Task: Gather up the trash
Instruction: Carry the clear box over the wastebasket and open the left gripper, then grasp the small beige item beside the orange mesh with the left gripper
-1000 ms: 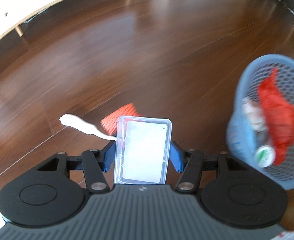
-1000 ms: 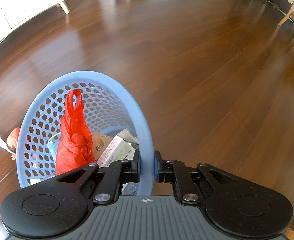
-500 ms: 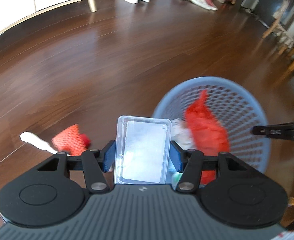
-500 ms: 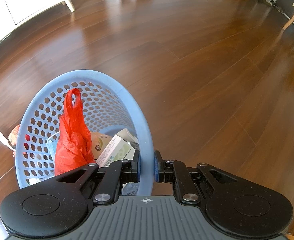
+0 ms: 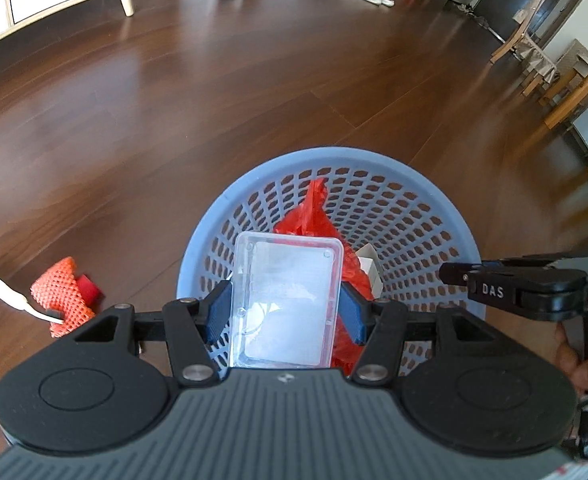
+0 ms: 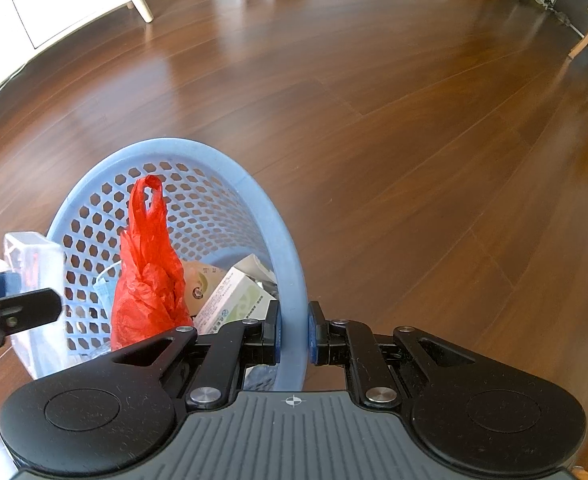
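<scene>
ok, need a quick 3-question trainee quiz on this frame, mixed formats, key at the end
1. True or false: the left gripper holds a clear plastic case above the blue basket.
2. The right gripper has its fingers closed on: A) the red plastic bag, B) the basket's rim, C) nothing.
3. Fill in: on the floor beside the basket lie a white spoon-like utensil and a piece of red foam ____.

Key: 1 true; 2 B; 3 netting.
</scene>
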Demonstrator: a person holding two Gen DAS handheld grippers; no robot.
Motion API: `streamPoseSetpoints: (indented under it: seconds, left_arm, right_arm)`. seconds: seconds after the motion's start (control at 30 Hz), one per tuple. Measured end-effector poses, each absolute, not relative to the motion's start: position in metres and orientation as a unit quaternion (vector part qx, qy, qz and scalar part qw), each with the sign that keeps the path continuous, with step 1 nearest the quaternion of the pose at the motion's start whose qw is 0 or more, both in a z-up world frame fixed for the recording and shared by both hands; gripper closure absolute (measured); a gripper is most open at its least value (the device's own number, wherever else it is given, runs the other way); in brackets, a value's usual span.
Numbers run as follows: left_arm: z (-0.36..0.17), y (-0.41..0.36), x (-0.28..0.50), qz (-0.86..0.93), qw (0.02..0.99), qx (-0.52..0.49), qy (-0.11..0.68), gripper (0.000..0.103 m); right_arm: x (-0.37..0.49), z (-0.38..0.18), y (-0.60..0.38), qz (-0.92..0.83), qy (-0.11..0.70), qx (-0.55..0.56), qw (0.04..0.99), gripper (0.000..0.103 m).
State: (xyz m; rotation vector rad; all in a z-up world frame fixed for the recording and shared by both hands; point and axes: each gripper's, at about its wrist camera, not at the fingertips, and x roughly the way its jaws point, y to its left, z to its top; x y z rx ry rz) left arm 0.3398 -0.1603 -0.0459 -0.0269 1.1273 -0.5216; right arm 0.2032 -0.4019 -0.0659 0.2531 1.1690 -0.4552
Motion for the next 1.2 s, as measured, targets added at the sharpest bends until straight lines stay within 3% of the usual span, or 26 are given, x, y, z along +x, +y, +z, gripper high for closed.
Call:
streamPoseSetpoints:
  seconds: [0.23, 0.3, 0.43, 0.6, 0.83, 0.97, 1.2]
  left_arm:
    - [-0.050, -0.168, 0.343, -0.237, 0.815, -0.006, 0.529, 0.050]
    - [-0.051, -0.167, 0.345, -0.235, 0.816, -0.007, 0.528, 0.048]
    - [-0.048, -0.166, 0.346, -0.237, 0.821, -0.011, 0.520, 0.034]
    - [-0.042, -0.153, 0.346, -0.235, 0.826, -0.024, 0.511, 0.034]
    - [-0.037, -0.100, 0.346, -0.195, 0.845, -0.029, 0.497, 0.034]
    - [-0.044, -0.053, 0.347, -0.142, 0.855, -0.030, 0.497, 0.034]
    - [-0.076, 0.016, 0.344, -0.061, 0.847, -0.036, 0.527, 0.034]
  right_arm:
    - [0.204, -0.066, -0.401, -0.208, 0.548, 0.124, 0.800, 0.094]
    - [0.203, -0.065, -0.402, -0.207, 0.548, 0.128, 0.800, 0.094]
    - [0.202, -0.064, -0.404, -0.204, 0.548, 0.134, 0.800, 0.094]
    - [0.202, -0.066, -0.405, -0.209, 0.549, 0.134, 0.798, 0.094]
    - [0.196, -0.085, -0.441, -0.245, 0.562, 0.174, 0.770, 0.094]
    - [0.167, -0.113, -0.498, -0.303, 0.567, 0.297, 0.706, 0.090]
    - [0.165, -0.116, -0.482, -0.264, 0.567, 0.317, 0.712, 0.092]
